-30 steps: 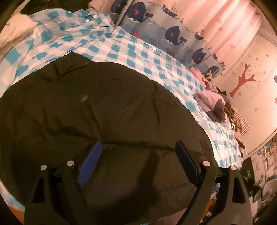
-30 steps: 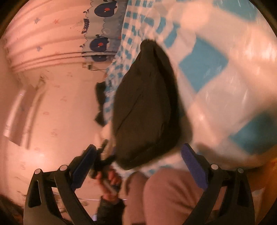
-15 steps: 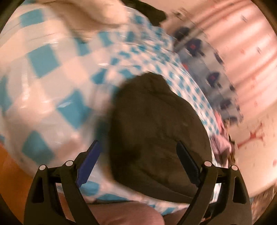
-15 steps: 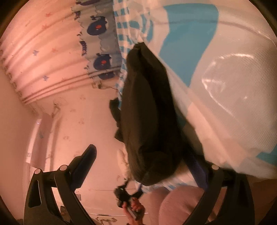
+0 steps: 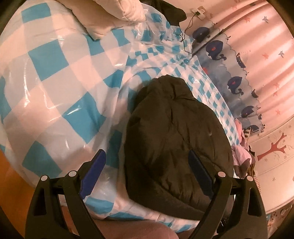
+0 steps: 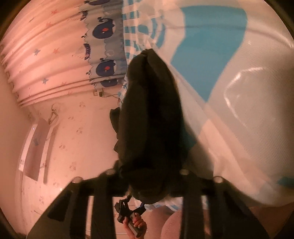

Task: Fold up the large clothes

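Observation:
A dark padded garment (image 5: 174, 139) lies folded in a rounded heap on the blue-and-white checked plastic sheet (image 5: 55, 88) that covers the bed. My left gripper (image 5: 147, 172) is open and empty, held above the garment's near left edge. In the right wrist view the same garment (image 6: 152, 114) fills the middle and its near end sits between my right gripper (image 6: 147, 182) fingers, which have closed in on the fabric. The left hand-held gripper (image 6: 130, 215) shows below it.
A white pillow (image 5: 110, 16) lies at the head of the bed. Pink and striped clothes (image 5: 242, 145) are piled at the far right. Whale-print curtains (image 5: 229, 60) hang behind the bed. My knee (image 5: 128, 229) is at the bed's near edge.
My left gripper swung left off the garment's middle to its left edge. My right gripper moved in on the garment's end and its fingers closed from wide open onto the fabric.

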Motion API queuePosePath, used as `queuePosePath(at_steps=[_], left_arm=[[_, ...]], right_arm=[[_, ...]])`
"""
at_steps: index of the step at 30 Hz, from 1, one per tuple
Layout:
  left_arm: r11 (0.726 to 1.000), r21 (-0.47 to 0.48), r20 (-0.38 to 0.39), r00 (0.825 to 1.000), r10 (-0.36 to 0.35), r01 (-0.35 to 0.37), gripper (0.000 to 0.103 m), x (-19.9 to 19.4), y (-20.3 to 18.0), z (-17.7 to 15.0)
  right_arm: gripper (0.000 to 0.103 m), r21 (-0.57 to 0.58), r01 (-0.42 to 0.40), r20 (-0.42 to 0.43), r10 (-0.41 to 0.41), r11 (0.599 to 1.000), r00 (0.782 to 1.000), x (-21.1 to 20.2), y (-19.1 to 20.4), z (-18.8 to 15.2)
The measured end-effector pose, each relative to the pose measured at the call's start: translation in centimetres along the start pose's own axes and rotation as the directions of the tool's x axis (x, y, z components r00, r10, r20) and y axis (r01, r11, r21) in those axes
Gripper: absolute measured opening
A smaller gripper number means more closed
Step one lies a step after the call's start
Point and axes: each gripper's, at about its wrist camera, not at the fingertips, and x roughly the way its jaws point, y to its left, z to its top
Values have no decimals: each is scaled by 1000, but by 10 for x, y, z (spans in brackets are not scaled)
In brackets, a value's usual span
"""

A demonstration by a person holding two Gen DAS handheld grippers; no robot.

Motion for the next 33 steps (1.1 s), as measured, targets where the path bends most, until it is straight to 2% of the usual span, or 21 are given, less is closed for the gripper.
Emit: queuePosePath(at_steps=[1, 5, 8, 9, 11, 12, 14, 17, 18, 19, 20, 22, 23, 26, 30, 31, 32, 33], left_arm=[[1000, 9, -8, 1000, 13, -13, 87, 3, -1, -1], [996, 20, -134, 987, 84, -82, 87, 31, 6, -3], [999, 14, -129, 990, 50, -49, 87, 25, 9, -9], [999, 14, -134, 990, 43, -42, 87, 25, 9, -9], [1000, 2, -161, 987, 20, -20, 87, 30, 13, -10], [1000, -14, -173, 985, 9, -12, 87, 34, 15, -9], [998, -62, -188, 982, -15, 3, 89, 41, 18, -6], [997, -78, -198, 980, -9, -6, 90, 52, 17, -4], [997, -74, -184, 983, -2, -11, 85, 52, 14, -4], [998, -65, -169, 986, -4, -7, 66, 50, 10, -4], [999, -44, -154, 988, -23, 17, 56, 45, 3, -5], [1000, 13, -128, 992, -13, 15, 34, 34, -9, -7], [998, 56, -113, 993, -27, 33, 27, 29, -15, -8], [997, 61, -129, 991, -37, 45, 23, 25, -17, -9], [997, 79, -202, 979, -2, 18, 26, 41, -10, -15], [997, 72, -212, 977, -4, 20, 31, 41, -6, -15], [997, 67, -215, 977, -10, 25, 32, 38, -5, -16], [997, 77, -214, 977, -2, 19, 36, 33, -6, -15]], right_arm=[[22, -36, 0, 8, 0, 999, 1000, -2, 8, -1], [20, -124, -43, 36, 48, 991, 998, -9, 34, -2], [20, -139, -67, 50, 75, 988, 996, -15, 38, -1], [24, -124, -62, 41, 67, 990, 997, -15, 34, 1], [45, -81, -12, 42, 15, 997, 999, -14, 22, 2], [60, -64, 5, 42, -2, 998, 999, -13, 18, 3], [61, -60, -1, 39, 3, 998, 999, -11, 16, 2], [59, -66, -8, 30, 10, 998, 999, -3, 18, 4], [37, -75, -1, 27, 3, 997, 1000, 0, 20, 5], [26, -86, 8, 23, -6, 996, 1000, 3, 25, 5], [25, -105, 1, 27, 2, 994, 1000, 2, 29, 5], [20, -178, 1, 44, 6, 984, 999, -3, 47, 1], [20, -198, -6, 48, 16, 980, 999, -5, 53, -1], [19, -224, -43, 64, 58, 974, 996, -14, 62, -6], [19, -155, 4, 51, 4, 988, 999, -14, 34, -2], [25, -127, 3, 46, 2, 992, 999, -15, 25, -1], [28, -106, 20, 50, -15, 994, 999, -17, 18, -2], [44, -96, 28, 59, -22, 995, 998, -19, 16, -2]])
